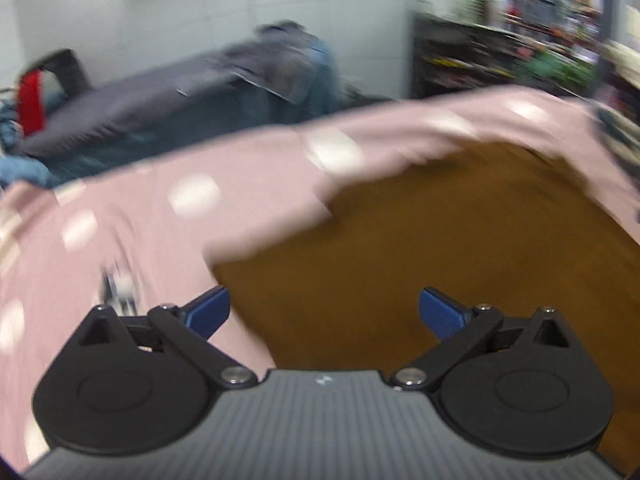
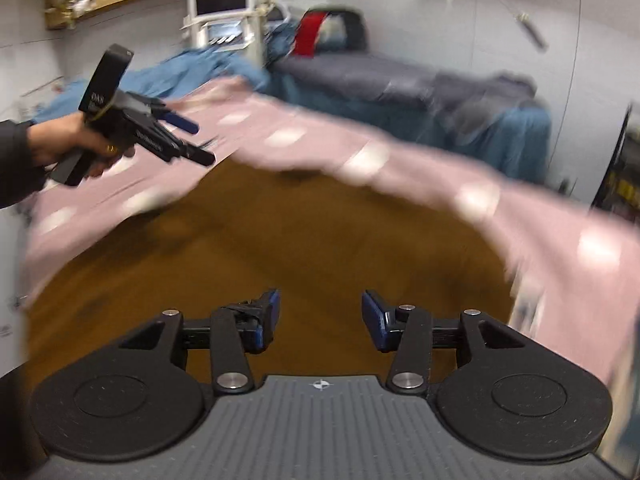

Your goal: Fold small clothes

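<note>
Right gripper (image 2: 320, 322) and left gripper (image 1: 324, 314) both gaped empty over the wooden table (image 1: 440, 240). Pink spotted garment (image 2: 360, 160) draped blurred across the table's far edge. Best regrip at two corners and settle it flat before creasing.

Soft matt pink cloth garment (image 1: 240, 208) with pale spots, smooth brown wooden table (image 1: 440, 248), matt black plastic gripper arms, blue ribbed pads (image 1: 442, 316).
</note>
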Demonstrator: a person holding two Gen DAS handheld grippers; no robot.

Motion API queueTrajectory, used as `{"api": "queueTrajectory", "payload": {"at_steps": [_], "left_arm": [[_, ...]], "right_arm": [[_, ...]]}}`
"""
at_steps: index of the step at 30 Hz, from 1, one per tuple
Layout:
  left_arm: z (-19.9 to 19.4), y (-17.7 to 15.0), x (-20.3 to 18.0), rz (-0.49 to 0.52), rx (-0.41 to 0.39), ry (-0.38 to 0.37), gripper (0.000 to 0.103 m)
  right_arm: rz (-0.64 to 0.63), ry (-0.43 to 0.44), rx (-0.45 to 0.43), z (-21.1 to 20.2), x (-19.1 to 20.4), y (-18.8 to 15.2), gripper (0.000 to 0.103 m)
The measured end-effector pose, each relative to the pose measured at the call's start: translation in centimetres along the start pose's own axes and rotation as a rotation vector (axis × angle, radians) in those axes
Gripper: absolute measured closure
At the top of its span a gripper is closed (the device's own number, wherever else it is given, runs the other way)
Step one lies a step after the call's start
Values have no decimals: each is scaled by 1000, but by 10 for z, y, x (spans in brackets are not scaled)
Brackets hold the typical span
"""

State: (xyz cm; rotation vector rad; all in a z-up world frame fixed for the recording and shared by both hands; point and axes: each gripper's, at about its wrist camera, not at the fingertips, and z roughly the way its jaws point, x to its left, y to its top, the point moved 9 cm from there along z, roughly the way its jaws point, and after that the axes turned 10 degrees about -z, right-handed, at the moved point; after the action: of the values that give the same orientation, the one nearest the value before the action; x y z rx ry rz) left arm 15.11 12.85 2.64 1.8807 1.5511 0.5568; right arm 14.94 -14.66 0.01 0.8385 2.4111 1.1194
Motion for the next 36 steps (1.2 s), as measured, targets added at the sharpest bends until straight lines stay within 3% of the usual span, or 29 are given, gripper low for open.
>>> {"api": "queueTrajectory", "payload": {"at_steps": [3, 6, 9, 12, 15, 17, 21, 26, 27, 29, 30, 32, 33, 36], "left_arm": [[-59, -77, -32, 59, 25, -39, 0], [-96, -134, -60, 52, 43, -70, 0], [-118, -179, -74, -46, 94, -98, 0], [-132, -212, -68, -216, 113, -106, 4], [-136, -234, -48, -413, 102, -99, 17], [-137, -247, -39, -484, 115, -83, 27], [-138, -255, -52, -492, 106, -154, 30], [-131, -262, -65, -506, 114, -178, 31], [-131, -263, -65, -506, 117, -177, 38], [-130, -266, -60, -530, 139, -163, 70], [-128, -265, -59, -559, 164, -176, 96], [-124, -265, -61, -587, 186, -214, 97], [-119, -262, -64, -564, 196, -202, 97], [-119, -256, -72, -500, 200, -168, 97]], "right_arm": [[49, 14, 52, -50, 49, -49, 25], [108, -8, 82, -84, 83, -76, 25], [136, -39, 107, -101, 105, -89, 24], [221, -36, 127, -106, 110, -99, 25], [312, -26, 157, -103, 111, -113, 28], [346, -48, 183, -102, 111, -123, 32], [407, -16, 168, -105, 116, -130, 33], [468, 23, 150, -103, 117, -134, 34], [476, 26, 148, -101, 117, -134, 36], [471, 30, 148, -102, 120, -135, 45], [458, 33, 152, -101, 121, -134, 56], [442, 34, 157, -99, 123, -133, 71], [441, 32, 159, -98, 122, -133, 80], [438, 26, 165, -99, 120, -133, 94]]}}
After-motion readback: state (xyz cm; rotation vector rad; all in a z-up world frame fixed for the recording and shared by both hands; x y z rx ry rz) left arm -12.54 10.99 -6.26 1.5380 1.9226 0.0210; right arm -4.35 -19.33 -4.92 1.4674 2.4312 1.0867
